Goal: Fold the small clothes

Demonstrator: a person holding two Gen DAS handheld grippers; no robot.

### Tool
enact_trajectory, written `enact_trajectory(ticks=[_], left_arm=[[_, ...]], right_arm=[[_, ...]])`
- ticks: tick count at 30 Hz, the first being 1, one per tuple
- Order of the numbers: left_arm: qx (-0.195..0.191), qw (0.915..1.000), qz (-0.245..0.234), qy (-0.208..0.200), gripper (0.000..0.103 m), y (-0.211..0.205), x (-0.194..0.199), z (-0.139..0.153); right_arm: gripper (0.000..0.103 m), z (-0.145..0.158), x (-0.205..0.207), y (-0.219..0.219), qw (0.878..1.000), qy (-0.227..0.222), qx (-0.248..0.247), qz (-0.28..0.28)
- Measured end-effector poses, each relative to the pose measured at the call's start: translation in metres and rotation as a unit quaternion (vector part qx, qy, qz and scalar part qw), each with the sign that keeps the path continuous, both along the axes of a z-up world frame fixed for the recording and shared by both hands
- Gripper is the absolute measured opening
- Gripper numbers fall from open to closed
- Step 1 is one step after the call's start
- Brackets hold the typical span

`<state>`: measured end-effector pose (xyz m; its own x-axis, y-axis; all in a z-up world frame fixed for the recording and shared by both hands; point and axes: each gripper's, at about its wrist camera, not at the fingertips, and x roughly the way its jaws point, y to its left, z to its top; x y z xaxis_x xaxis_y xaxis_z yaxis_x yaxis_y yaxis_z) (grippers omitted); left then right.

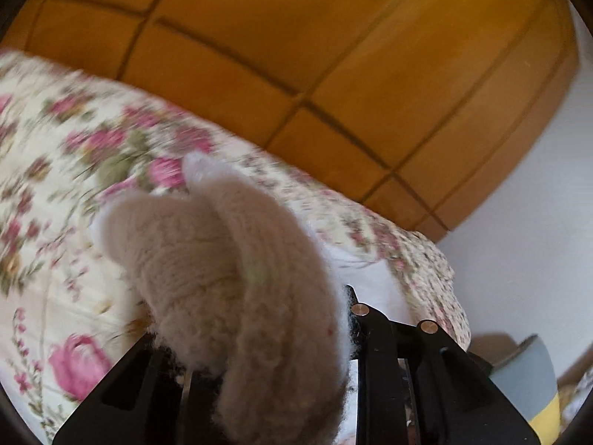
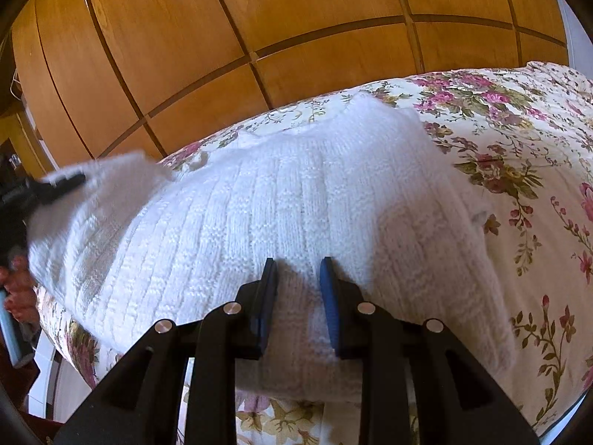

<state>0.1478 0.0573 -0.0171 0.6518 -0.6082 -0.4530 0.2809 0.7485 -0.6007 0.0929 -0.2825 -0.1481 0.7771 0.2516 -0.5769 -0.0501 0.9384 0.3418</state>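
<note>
While the white knit sweater (image 2: 281,215) lies spread on the floral bed (image 2: 519,193), the left hand-held gripper (image 1: 259,333) is clamped on one sleeve (image 1: 207,259), lifted clear of the cover. The right hand-held gripper (image 2: 298,285) sits over the hem with fingers apart, holding nothing. Judgement: the knit is soft, light and stretchy, will sag and drag rather than hold a crease; best taken at cuff, hem corners or shoulder seam.
</note>
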Motion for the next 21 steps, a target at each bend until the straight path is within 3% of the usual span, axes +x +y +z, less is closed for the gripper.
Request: enact_trajectory(ticks=[7, 14, 18, 21], left_arm=[[0.016, 0.9965, -0.071, -0.042, 0.021, -0.058, 0.001, 0.028], [0.032, 0.9932, -0.102, -0.047, 0.021, -0.092, 0.009, 0.027], [0.045, 0.9915, -0.113, -0.047, 0.021, -0.109, 0.012, 0.022], [0.05, 0.991, -0.118, -0.039, 0.021, -0.121, 0.013, 0.015]], right_arm=[[0.026, 0.005, 0.002, -0.006, 1.0, 0.007, 0.022, 0.006], [0.047, 0.03, -0.011, -0.012, 1.0, -0.015, 0.003, 0.017], [0.051, 0.035, -0.028, -0.024, 0.999, -0.033, -0.027, -0.001], [0.052, 0.023, -0.027, -0.033, 1.0, -0.011, -0.018, -0.008]])
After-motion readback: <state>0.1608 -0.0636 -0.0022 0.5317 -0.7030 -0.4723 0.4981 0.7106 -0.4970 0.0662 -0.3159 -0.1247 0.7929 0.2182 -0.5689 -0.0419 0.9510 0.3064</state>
